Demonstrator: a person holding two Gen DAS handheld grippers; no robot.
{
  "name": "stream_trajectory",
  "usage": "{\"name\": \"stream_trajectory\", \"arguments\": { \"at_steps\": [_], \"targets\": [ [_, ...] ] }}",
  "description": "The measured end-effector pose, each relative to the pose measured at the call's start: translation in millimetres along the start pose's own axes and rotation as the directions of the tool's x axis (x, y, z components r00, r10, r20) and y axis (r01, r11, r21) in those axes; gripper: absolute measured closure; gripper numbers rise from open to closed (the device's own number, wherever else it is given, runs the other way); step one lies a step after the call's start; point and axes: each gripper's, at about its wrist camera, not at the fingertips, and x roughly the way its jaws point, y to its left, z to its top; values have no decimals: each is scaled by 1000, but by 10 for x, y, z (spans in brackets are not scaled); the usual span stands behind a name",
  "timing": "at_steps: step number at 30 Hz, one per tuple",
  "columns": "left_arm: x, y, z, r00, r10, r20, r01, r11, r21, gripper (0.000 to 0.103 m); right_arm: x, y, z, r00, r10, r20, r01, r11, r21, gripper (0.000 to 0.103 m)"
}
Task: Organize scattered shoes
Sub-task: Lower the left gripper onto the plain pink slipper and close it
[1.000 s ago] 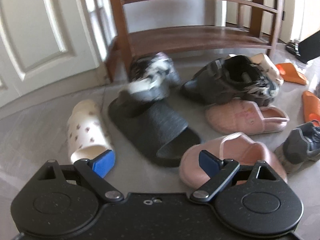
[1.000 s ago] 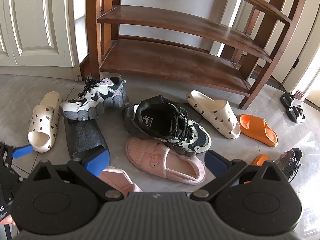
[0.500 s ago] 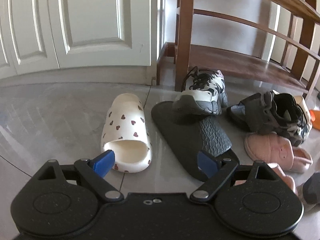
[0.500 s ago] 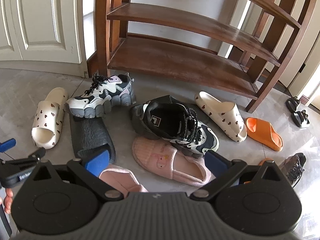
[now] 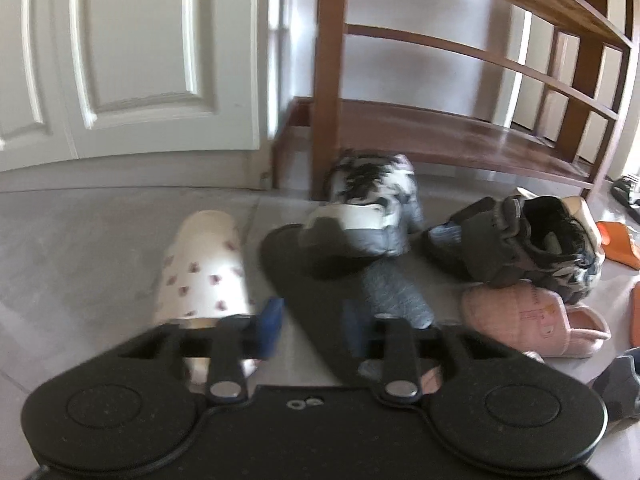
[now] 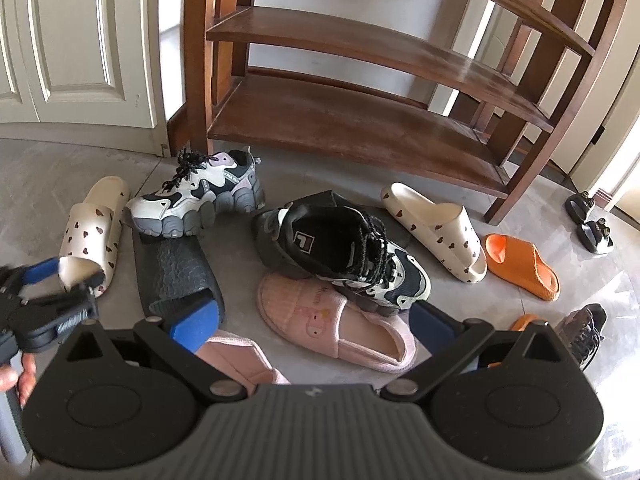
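Our left claw (image 5: 310,322) has just been closing, nothing pinched between its blue pads, above the black rubber slide (image 5: 320,300) on the grey tiled floor (image 5: 80,248). Our right claw (image 6: 308,320) hangs released.

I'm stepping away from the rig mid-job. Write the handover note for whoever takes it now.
Left gripper: fingers have just been closing partway, low between the heart slide and black slide; no grip evident.
Right gripper: open, empty, above the pink slippers.
Shoes: all scattered on the floor before the rack.
Done: nothing shelved.
Left: pair up and shelve every shoe.
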Motion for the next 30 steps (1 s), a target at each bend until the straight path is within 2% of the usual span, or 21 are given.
{"name": "stream_trajectory", "arguments": {
  "at_steps": [3, 6, 10, 12, 15, 19, 21, 22, 23, 28, 30],
  "targets": [
    [27, -93, -19, 1000, -17, 12, 17, 1000, 18, 66, -10, -26, -3, 1000, -1, -2, 1, 1000, 4, 0],
    [52, -169, -93, 997, -81, -21, 81, 997, 8, 63, -15, -69, -12, 1000, -6, -2, 6, 1000, 9, 0],
    [32, -417, -265, 987, -142, -68, 149, 983, 107, 63, -12, -160, -24, 1000, -16, -6, 16, 1000, 27, 0],
    [-12, -538, -328, 984, -163, -71, 173, 970, 170, 63, -12, -199, -30, 1000, -20, -9, 21, 999, 34, 0],
    [-91, -818, -458, 976, -200, -82, 216, 924, 317, 64, -25, -230, -30, 1000, -13, -6, 13, 999, 44, 0],
    [-16, -1028, -538, 973, -198, -116, 228, 890, 395, 65, -59, -225, -34, 1000, -2, 3, 2, 999, 41, 0],
    [81, -1155, -583, 981, -156, -114, 191, 871, 453, 68, -76, -220, -43, 1000, 2, 3, -3, 999, 37, 0],
    [128, -1190, -596, 983, -144, -112, 180, 869, 461, 72, -81, -225, -46, 1000, 3, 4, -3, 999, 37, 0],
    [175, -1211, -607, 985, -134, -112, 171, 869, 465, 83, -88, -235, -51, 1000, 3, 4, -3, 999, 38, 0],
    [103, -1130, -653, 989, -119, -92, 148, 874, 463, 99, -111, -298, -54, 1000, 4, 14, -5, 999, 54, 0],
    [18, -1022, -671, 991, -102, -81, 128, 884, 450, 100, -112, -309, -52, 1000, 12, 16, -13, 998, 60, 0]
  ]
}}
